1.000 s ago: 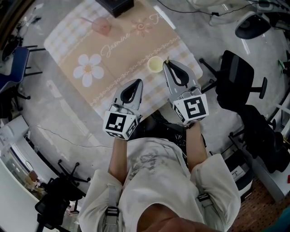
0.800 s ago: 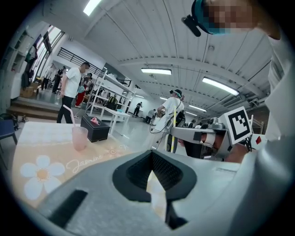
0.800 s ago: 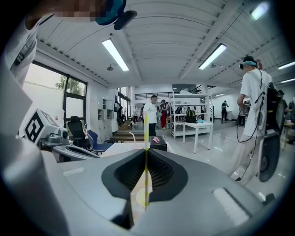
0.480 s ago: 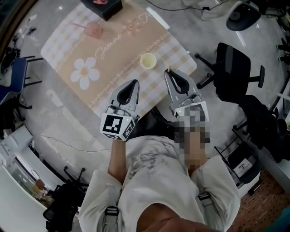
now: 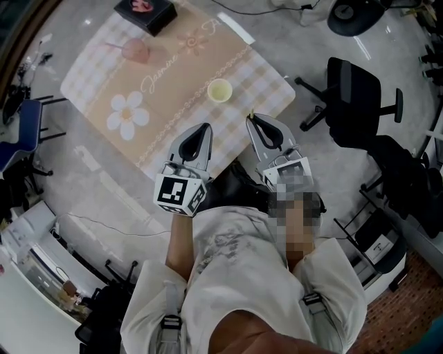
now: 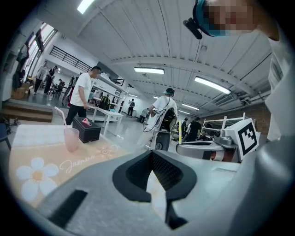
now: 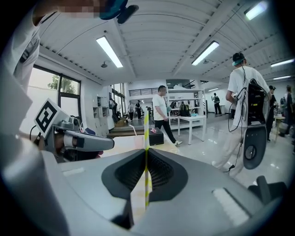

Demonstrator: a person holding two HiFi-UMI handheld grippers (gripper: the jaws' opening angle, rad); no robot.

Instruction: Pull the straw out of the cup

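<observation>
Mat [image 5: 178, 98]: I read "Jasmine".
Yellow cup [image 5: 219, 90]: on mat.
Pink cup [image 6: 71, 138]: holds pink straw [image 6: 60, 115].
Right claw [image 7: 146, 152]: pinching yellow straw [image 7: 146, 129].
Left claw [image 6: 151, 153]: pressed together.

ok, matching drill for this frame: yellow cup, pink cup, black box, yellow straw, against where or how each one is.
Things:
1 yellow cup
2 pink cup
3 black box
4 yellow straw

States:
A pinched in the right gripper
B farthest away on the table
C has a straw in it
D open, no straw in it

Pairs: 1-D, 2-C, 3-B, 4-A
</observation>
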